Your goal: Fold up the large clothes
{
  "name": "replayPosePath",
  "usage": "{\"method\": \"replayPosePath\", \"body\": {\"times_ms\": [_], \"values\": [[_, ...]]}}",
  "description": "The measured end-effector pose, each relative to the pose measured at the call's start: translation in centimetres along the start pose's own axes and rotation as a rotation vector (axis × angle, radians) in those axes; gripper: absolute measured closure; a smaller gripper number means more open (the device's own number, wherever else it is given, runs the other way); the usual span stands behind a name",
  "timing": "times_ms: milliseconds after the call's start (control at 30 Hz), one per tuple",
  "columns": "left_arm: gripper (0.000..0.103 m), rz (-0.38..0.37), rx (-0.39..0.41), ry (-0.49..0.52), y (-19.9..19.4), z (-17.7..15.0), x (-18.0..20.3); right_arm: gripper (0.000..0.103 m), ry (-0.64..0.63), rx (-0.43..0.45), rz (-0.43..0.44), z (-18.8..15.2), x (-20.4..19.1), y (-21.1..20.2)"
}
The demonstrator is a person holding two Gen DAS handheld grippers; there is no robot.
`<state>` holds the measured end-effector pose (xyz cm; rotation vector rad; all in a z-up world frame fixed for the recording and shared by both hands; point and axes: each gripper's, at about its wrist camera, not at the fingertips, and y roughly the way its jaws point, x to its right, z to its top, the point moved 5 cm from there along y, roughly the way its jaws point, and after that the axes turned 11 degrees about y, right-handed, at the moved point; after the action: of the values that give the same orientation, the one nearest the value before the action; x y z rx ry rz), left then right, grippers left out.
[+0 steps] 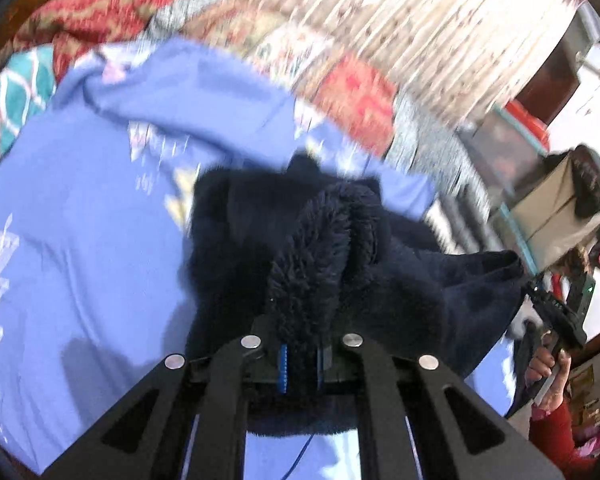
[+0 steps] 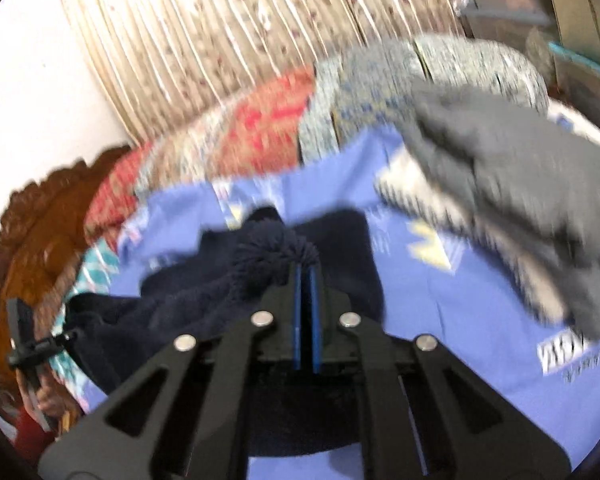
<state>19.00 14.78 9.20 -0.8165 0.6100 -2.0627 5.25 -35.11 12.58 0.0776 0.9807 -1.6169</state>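
Note:
A dark navy fleece garment (image 1: 292, 248) hangs over a bed with a light blue patterned sheet (image 1: 80, 220). My left gripper (image 1: 302, 368) is shut on a bunched fold of the fleece, which stands up between its blue pads. My right gripper (image 2: 307, 320) is shut on another edge of the same garment (image 2: 228, 280), the blue pads pressed together with fleece at their tips. The garment is stretched between both grippers and lifted off the sheet (image 2: 440, 320). The right gripper also shows in the left wrist view (image 1: 556, 312), and the left one in the right wrist view (image 2: 32, 344).
A grey garment (image 2: 520, 200) lies on the sheet at the right. A red patterned quilt (image 1: 112, 4), a teal patterned cloth (image 1: 8, 100) and a speckled grey blanket (image 2: 400, 72) pile at the back. A pleated floral curtain (image 2: 240, 40) hangs behind. A carved wooden headboard (image 2: 32, 232) stands left.

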Motion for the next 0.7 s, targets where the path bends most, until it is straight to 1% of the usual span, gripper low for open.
{"method": "replayPosePath", "body": {"times_ms": [33,67,133,200,233,267,300,333,367,400,433,467,500,533,600,633,667,700], "values": [[0.071,0.005,0.032,-0.004,0.4,2.0,0.6,0.099,-0.008,0.022,0.005,1.4,-0.6,0.3],[0.071,0.011,0.049,-0.006,0.2,3.4,0.6,0.099,-0.020,0.041,0.005,3.0,-1.2,0.9],[0.071,0.039,0.084,-0.004,1.5,6.6,0.8,0.099,-0.036,0.061,-0.004,5.6,-2.3,2.5],[0.071,0.076,0.086,-0.007,3.3,9.3,0.1,0.099,-0.050,0.062,-0.046,8.1,-3.0,5.8],[0.071,0.106,0.071,-0.016,5.3,10.9,-0.5,0.099,-0.052,0.058,-0.074,8.9,-3.3,7.4],[0.071,0.131,0.051,-0.027,6.9,11.9,-1.2,0.099,-0.050,0.050,-0.111,9.6,-3.3,9.8],[0.070,0.180,0.016,-0.040,9.6,13.0,-2.3,0.099,-0.050,0.046,-0.149,10.0,-3.0,11.8],[0.070,0.223,-0.013,-0.045,11.9,13.3,-3.1,0.099,-0.048,0.037,-0.199,10.2,-2.6,14.2],[0.064,0.282,-0.061,-0.049,14.8,13.5,-4.2,0.097,-0.049,0.021,-0.259,9.9,-1.9,16.8],[0.061,0.352,-0.136,-0.048,17.8,12.9,-5.3,0.086,-0.056,0.008,-0.318,9.5,-1.2,18.7],[0.059,0.417,-0.214,-0.037,20.2,12.0,-6.3,0.077,-0.085,-0.021,-0.436,8.5,-0.1,21.0],[0.057,0.484,-0.302,-0.023,22.7,10.9,-7.5,0.061,-0.123,-0.052,-0.520,7.4,0.6,22.7],[0.055,0.505,-0.337,-0.023,23.9,10.0,-8.2,0.060,-0.147,-0.054,-0.539,6.6,0.8,23.3],[0.054,0.508,-0.327,-0.031,24.7,9.7,-8.7,0.060,-0.164,-0.029,-0.530,6.0,0.4,23.1],[0.049,0.490,-0.271,-0.051,24.0,10.3,-8.8,0.057,-0.213,0.064,-0.448,5.0,-2.0,21.1],[0.048,0.469,-0.235,-0.065,23.0,10.8,-8.6,0.056,-0.235,0.088,-0.391,4.5,-3.4,20.2],[0.048,0.470,-0.192,-0.083,21.7,11.3,-8.6,0.055,-0.249,0.093,-0.337,3.9,-4.8,19.6],[0.048,0.484,-0.147,-0.103,20.4,11.7,-8.6,0.055,-0.282,0.071,-0.236,2.9,-7.1,19.0]]}}
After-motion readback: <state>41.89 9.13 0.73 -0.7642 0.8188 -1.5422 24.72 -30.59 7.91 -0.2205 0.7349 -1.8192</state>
